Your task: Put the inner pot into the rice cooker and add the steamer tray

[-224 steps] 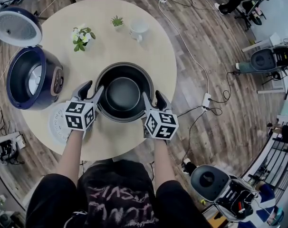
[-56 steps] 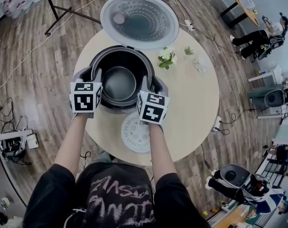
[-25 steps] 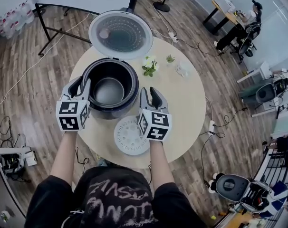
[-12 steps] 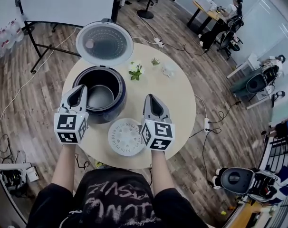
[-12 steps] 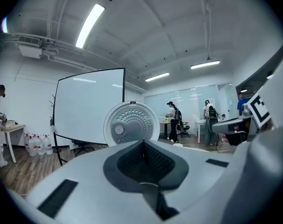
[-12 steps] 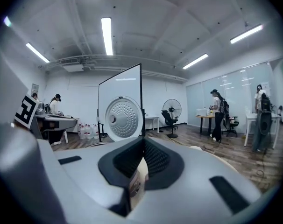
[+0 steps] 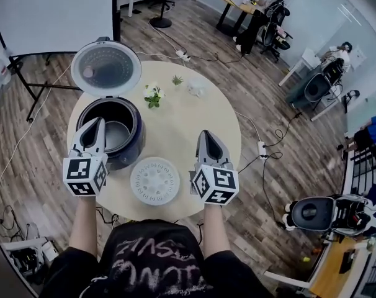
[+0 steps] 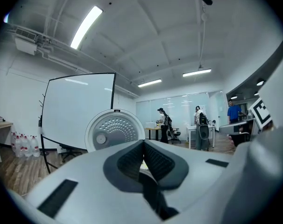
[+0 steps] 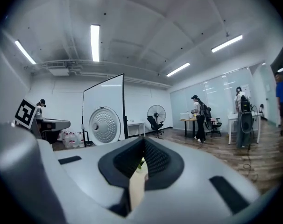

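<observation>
In the head view the dark rice cooker (image 7: 131,149) stands at the left of the round table (image 7: 175,135), its lid (image 7: 106,69) swung up, and the inner pot (image 7: 116,135) sits inside it. The white steamer tray (image 7: 154,180) lies flat on the table in front of the cooker, between my two hands. My left gripper (image 7: 96,126) hovers over the cooker's near left rim, shut and holding nothing. My right gripper (image 7: 205,136) is shut and empty to the right of the tray. In both gripper views the jaws meet with nothing between them, the left gripper (image 8: 144,143) and the right gripper (image 9: 144,143).
A flower pot (image 7: 153,96), a tiny plant (image 7: 176,79) and a white cup (image 7: 196,89) stand at the table's far side. A whiteboard (image 7: 48,17) is behind the cooker. Cables run over the wood floor; people sit at desks far off.
Both grippers have shut and drawn back from the cooker's rim, the right one moving off to the right past the tray. The pot stays in the cooker.
</observation>
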